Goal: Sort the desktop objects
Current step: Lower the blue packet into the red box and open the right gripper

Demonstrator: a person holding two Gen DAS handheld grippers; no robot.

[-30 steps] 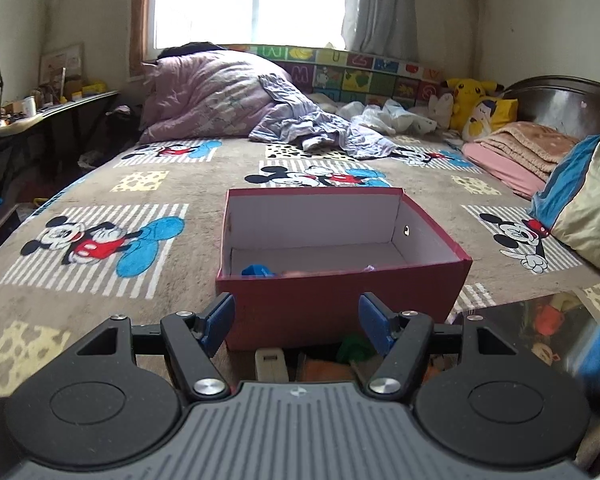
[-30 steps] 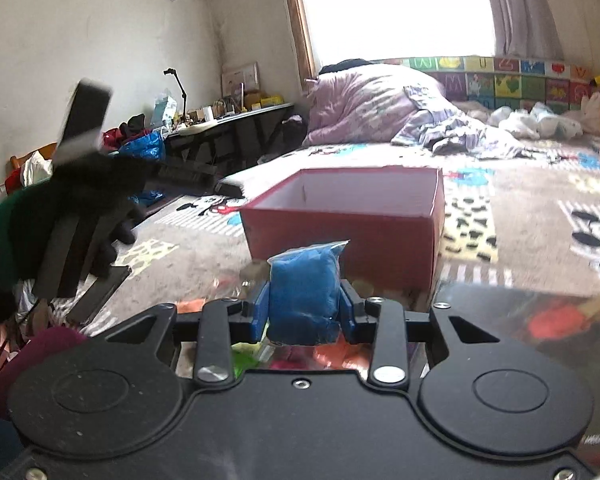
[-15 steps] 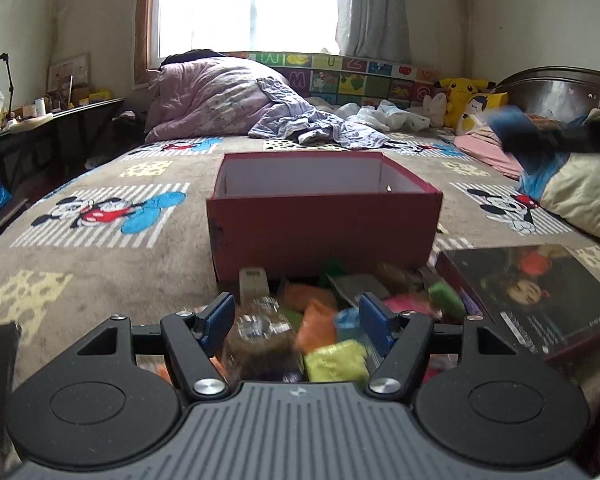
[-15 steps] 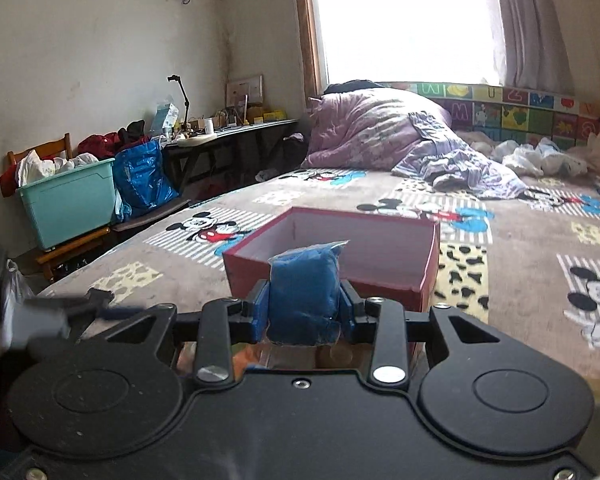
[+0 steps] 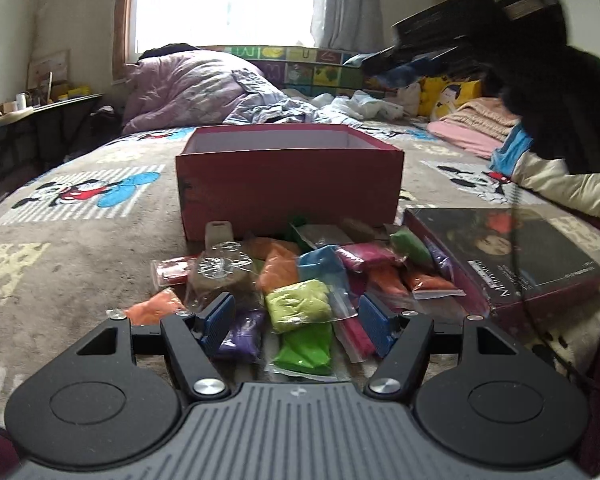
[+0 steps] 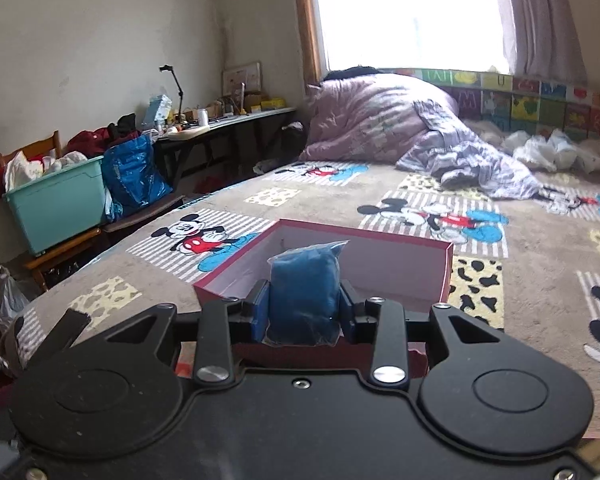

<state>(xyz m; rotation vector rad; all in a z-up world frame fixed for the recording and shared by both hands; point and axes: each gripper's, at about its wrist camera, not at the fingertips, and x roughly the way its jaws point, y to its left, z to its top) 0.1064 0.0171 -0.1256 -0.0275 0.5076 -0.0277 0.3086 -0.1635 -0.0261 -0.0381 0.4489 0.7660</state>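
Note:
A red open box (image 5: pixel 290 178) stands on the bed, with a pile of bagged coloured clay packets (image 5: pixel 300 276) in front of it. My left gripper (image 5: pixel 296 324) is open and empty, low over the pile, with a lime-green packet (image 5: pixel 298 300) between its fingers. My right gripper (image 6: pixel 304 308) is shut on a blue clay packet (image 6: pixel 304 292) and holds it above the near edge of the red box (image 6: pixel 380 276). In the left wrist view the right gripper (image 5: pixel 384 66) shows raised at the upper right, blurred.
A dark book (image 5: pixel 512 256) lies right of the pile. Pillows and folded blankets (image 5: pixel 480 128) lie at the right, a rumpled purple duvet (image 5: pixel 188 88) behind the box. A desk (image 6: pixel 228 124), a teal bin (image 6: pixel 56 200) and a blue bag (image 6: pixel 132 180) stand left of the bed.
My left gripper has pulled back from the box and dropped low over the clay pile. My right gripper has risen and moved over the box's near edge with the blue packet.

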